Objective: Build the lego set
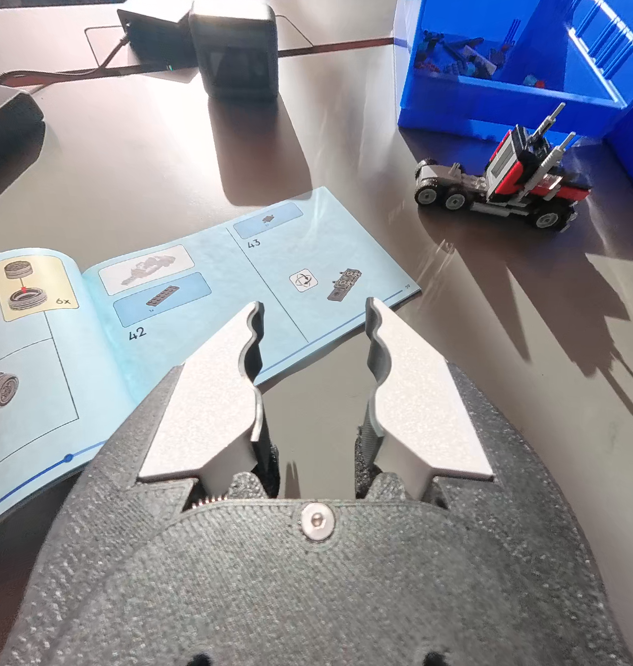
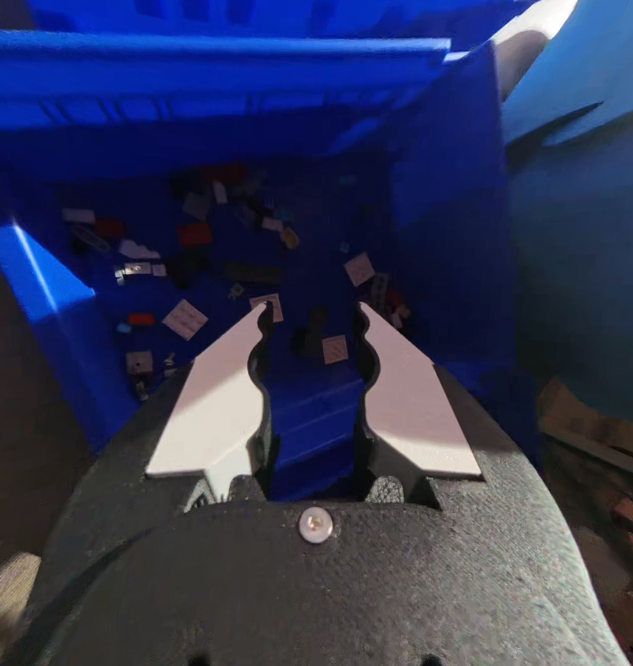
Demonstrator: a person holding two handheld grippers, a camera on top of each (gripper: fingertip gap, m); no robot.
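Lego truck [image 1: 502, 180] standing on bench [image 1: 344, 144], well beyond left gripper [image 1: 313, 306]: red and black cab, grey chassis, black wheels, two grey upright stacks. Nearer, left jaws spread and empty above open instruction booklet [image 1: 185, 288] with pale blue pages. Behind truck, blue bin [image 1: 488, 93] holding loose pieces. Farther back, dark box-shaped devices [image 1: 235, 47] and cables. Right gripper [image 2: 313, 306] jaws likewise spread, holding nothing, over blurred bin [image 2: 199, 72] floor strewn with white, red, black pieces [image 2: 185, 319].
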